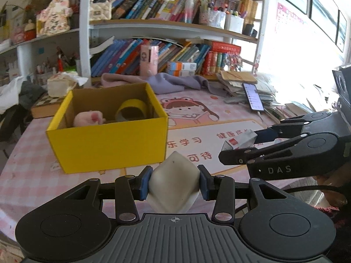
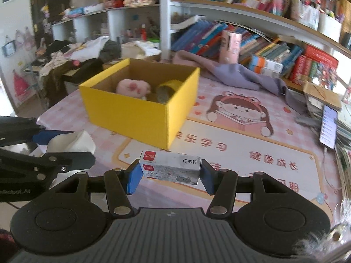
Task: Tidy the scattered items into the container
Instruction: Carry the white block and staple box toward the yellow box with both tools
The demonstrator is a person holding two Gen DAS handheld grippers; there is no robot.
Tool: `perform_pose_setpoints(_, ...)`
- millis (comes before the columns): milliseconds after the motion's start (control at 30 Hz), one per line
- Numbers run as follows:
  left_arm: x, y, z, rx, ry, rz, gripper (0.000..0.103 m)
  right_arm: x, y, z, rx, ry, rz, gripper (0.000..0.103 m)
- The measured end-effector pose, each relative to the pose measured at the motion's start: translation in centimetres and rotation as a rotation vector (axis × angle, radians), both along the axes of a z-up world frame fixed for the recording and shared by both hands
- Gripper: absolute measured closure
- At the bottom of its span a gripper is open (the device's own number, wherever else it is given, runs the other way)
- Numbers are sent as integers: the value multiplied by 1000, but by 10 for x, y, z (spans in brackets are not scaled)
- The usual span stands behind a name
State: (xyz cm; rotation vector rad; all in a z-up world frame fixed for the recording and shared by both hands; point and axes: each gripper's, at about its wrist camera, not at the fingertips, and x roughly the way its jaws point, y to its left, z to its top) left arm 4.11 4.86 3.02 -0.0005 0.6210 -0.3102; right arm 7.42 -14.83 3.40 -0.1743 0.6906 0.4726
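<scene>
On the near side of the pink checked surface (image 1: 26,175), both grippers carry a load toward the yellow box (image 1: 105,142), which stands just beyond them with its top open. The left gripper (image 1: 174,183) has its fingers clamped on a white block (image 1: 173,184), perhaps an eraser; the fisheye leaves that unsure. To its right, the right gripper (image 2: 170,175) has its fingers clamped on a small staples box (image 2: 171,167). Inside the yellow box already lie a pink plush toy (image 1: 88,118) and a yellow tape roll (image 1: 131,110). The step in hand looks like the carry. Next, each load must pass over the near wall and hang above the free floor inside before the fingers part, one gripper at a time to avoid crowding.
</scene>
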Motion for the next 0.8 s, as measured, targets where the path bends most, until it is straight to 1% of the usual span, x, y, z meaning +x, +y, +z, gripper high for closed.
perform_pose_setpoints(167,-5,10,-1,-21,4,31,61,-5,13,-1,-5,11,50,50)
perform_pose_setpoints(433,-13,20,-2,-24,8,41,61,-10,31,-2,-9,29,112,50)
perform_pose_setpoints(667,-10,30,-2,-32,15,71,61,-10,48,-2,-26,40,170,50)
perform_pose_setpoints(800,-6,33,-4,-33,33,76,61,-7,54,-4,-33,47,185,50)
